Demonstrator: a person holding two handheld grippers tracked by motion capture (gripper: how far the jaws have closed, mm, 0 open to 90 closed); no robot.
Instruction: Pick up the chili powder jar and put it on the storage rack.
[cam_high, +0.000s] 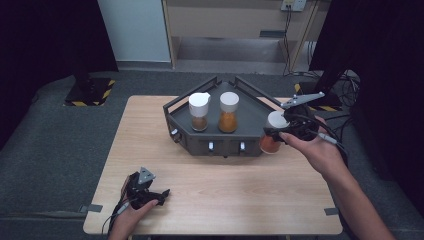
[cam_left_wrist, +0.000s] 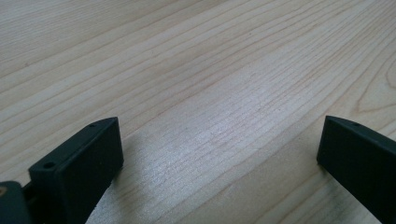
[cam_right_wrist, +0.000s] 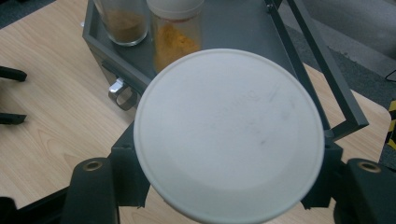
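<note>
A dark grey corner rack (cam_high: 250, 107) stands at the back middle of the wooden table (cam_high: 220, 200). Two white-capped spice jars stand in it: one with brown powder (cam_high: 199, 112) and one with orange powder (cam_high: 228, 112). My right gripper (cam_high: 275, 132) is shut on a third jar (cam_high: 272, 132) with reddish-orange powder, held at the rack's right front corner. In the right gripper view its white lid (cam_right_wrist: 229, 133) sits between the jaws, with the rack (cam_right_wrist: 233, 32) behind. My left gripper (cam_high: 165, 196) rests near the table's front left, open over bare wood (cam_left_wrist: 210, 93).
Small metal hooks (cam_high: 210, 146) hang along the rack's front face. Dark carpet surrounds the table. A stand base with yellow-black tape (cam_high: 90, 92) sits on the floor at the back left, and cables (cam_high: 345, 80) lie at the back right.
</note>
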